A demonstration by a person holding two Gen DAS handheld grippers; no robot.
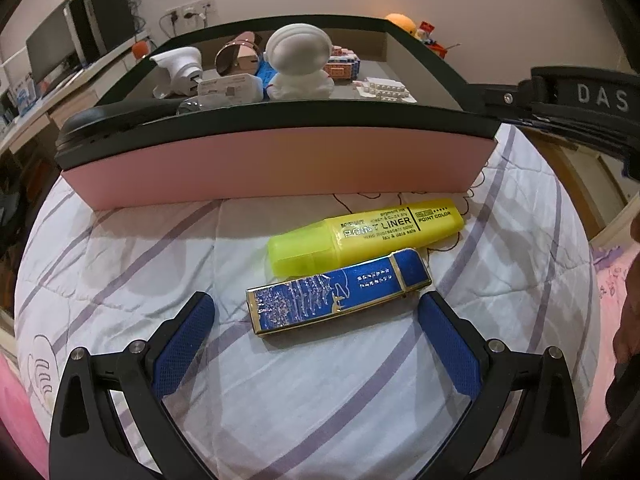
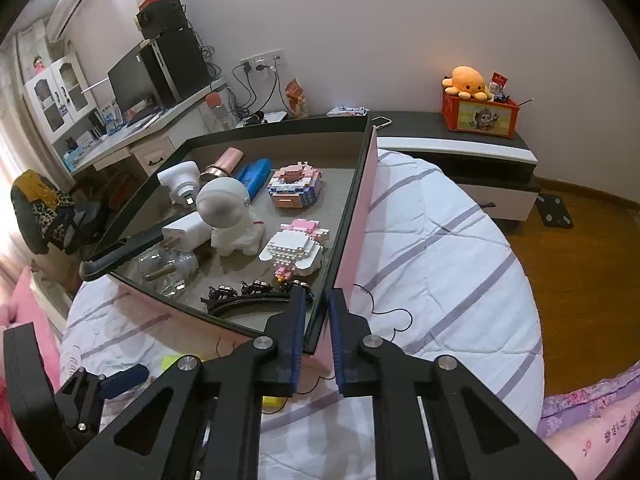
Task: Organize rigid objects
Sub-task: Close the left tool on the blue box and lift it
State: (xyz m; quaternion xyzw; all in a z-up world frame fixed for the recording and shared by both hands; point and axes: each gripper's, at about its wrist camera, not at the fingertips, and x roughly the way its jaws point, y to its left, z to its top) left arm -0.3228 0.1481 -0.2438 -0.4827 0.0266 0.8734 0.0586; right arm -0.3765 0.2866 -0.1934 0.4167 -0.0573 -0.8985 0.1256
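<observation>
The left gripper (image 1: 316,312) is spread wide, holding nothing, its blue pads either side of a blue lighter (image 1: 338,292) lying on the striped quilt (image 1: 120,280). Just beyond the lighter, touching it, lies a yellow highlighter (image 1: 366,234), near the pink tray (image 1: 276,164). The right gripper (image 2: 316,304) is clenched on that tray's corner wall (pads on both faces). Inside the tray stands a white astronaut figure (image 2: 230,216).

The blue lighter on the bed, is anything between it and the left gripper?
Nothing visible. The blue lighter lies on the quilt just ahead of the open left gripper. The yellow highlighter lies beyond it, toward the pink box.
</observation>
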